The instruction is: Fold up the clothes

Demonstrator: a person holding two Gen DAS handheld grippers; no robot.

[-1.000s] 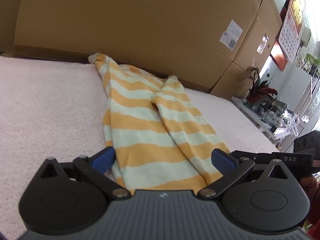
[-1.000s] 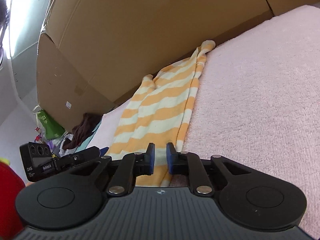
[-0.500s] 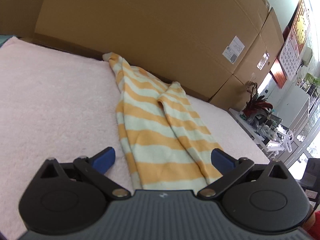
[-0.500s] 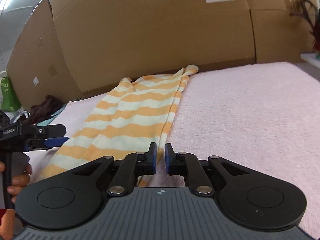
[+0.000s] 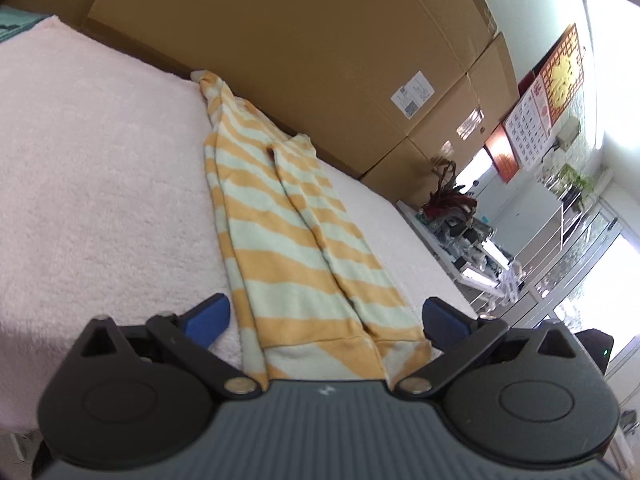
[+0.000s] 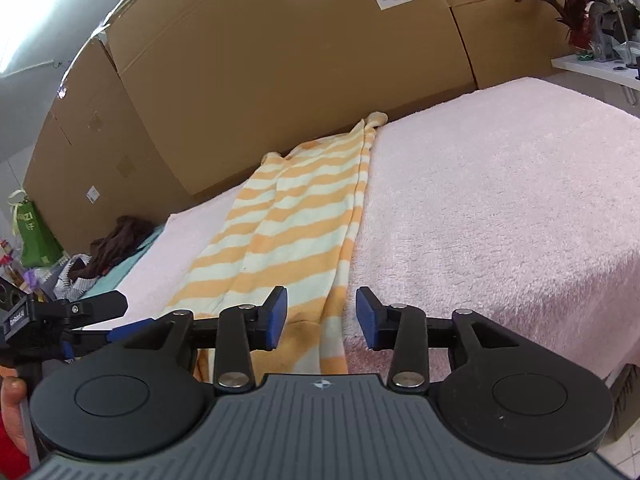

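Observation:
An orange and pale green striped garment (image 5: 288, 240) lies folded lengthwise in a long strip on the pink fleece surface (image 5: 100, 184). It also shows in the right wrist view (image 6: 296, 228). My left gripper (image 5: 326, 322) is open wide and empty, its blue pads on either side of the garment's near hem. My right gripper (image 6: 322, 318) is open and empty, straddling the garment's near right edge. The left gripper also shows at the left edge of the right wrist view (image 6: 80, 312).
Large cardboard boxes (image 5: 320, 48) stand along the far edge of the pink surface (image 6: 500, 208). A pile of dark clothes (image 6: 116, 240) and a green bag (image 6: 34, 232) lie at the left. A plant (image 5: 448, 196) and cluttered table sit at the right.
My right gripper has opened from nearly shut and let go of the garment's edge. Both grippers have drawn back toward the near hem. The left stayed open.

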